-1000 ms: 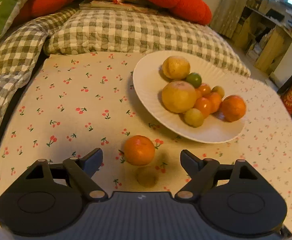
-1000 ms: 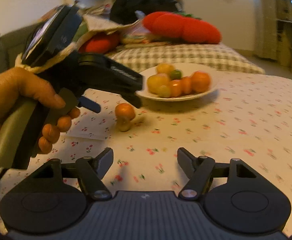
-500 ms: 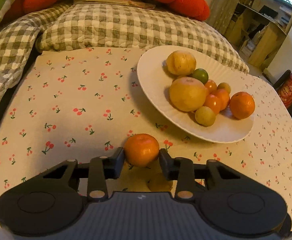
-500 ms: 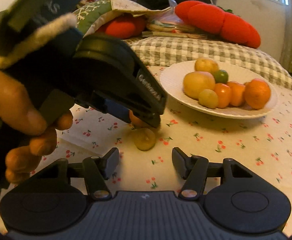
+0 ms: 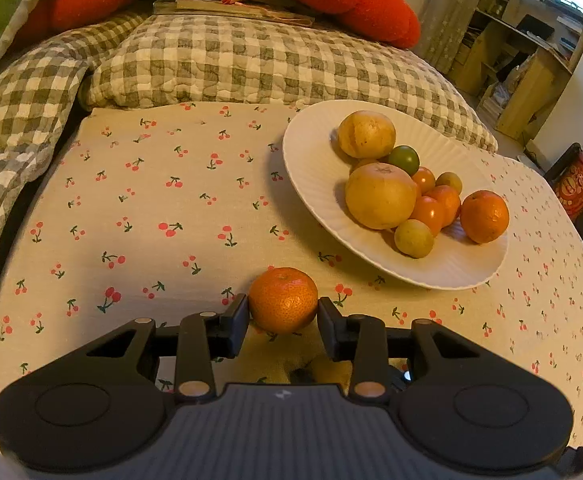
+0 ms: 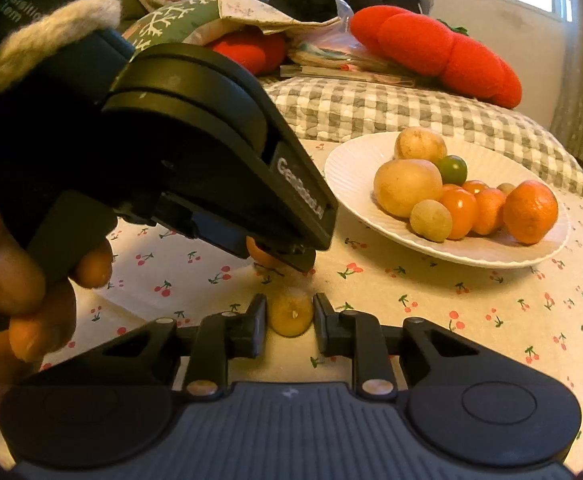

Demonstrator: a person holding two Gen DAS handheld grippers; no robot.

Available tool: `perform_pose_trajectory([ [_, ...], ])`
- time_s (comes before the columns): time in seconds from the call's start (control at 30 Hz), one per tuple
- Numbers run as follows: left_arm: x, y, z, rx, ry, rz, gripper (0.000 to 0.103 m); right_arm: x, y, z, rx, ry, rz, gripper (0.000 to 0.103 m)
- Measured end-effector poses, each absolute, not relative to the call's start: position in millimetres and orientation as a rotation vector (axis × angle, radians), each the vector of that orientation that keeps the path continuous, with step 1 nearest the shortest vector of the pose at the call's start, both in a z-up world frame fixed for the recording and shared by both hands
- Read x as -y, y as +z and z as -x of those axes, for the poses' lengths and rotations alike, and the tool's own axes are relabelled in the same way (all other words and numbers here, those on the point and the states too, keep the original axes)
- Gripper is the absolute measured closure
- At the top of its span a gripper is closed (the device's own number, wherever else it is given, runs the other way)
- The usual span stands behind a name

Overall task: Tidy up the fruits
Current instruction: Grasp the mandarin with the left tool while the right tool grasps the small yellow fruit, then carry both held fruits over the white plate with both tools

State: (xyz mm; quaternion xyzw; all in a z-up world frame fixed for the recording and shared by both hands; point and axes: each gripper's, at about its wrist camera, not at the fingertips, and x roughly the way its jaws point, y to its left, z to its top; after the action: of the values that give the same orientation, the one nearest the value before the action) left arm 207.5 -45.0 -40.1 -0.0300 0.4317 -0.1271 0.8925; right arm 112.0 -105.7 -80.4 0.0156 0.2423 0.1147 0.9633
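Cherry-print cloth [image 5: 163, 200] covers the table, and on it both grippers have just gone from spread wide to closed on the last two loose fruits, so what seems left is to lift them and carry them to the white plate [image 5: 315, 184] where the other fruit is heaped. Left gripper [image 5: 282, 316] pinches the orange mandarin [image 5: 282, 299] by its sides, with the fruit low over the cloth just short of the plate (contact with the cloth is hard to judge). Right gripper [image 6: 290, 318] has pressed its jaws against the small yellow-green fruit [image 6: 290, 312], close beneath the left gripper's nose.
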Motion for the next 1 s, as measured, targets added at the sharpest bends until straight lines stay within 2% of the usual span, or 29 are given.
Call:
perform_pose_trajectory([
  [1.0,77.6,-12.4,-167.6,-0.872,-0.375,0.029,0.068,185.2,-66.7,-68.7,-0.456,0.139,-0.211,0.081],
])
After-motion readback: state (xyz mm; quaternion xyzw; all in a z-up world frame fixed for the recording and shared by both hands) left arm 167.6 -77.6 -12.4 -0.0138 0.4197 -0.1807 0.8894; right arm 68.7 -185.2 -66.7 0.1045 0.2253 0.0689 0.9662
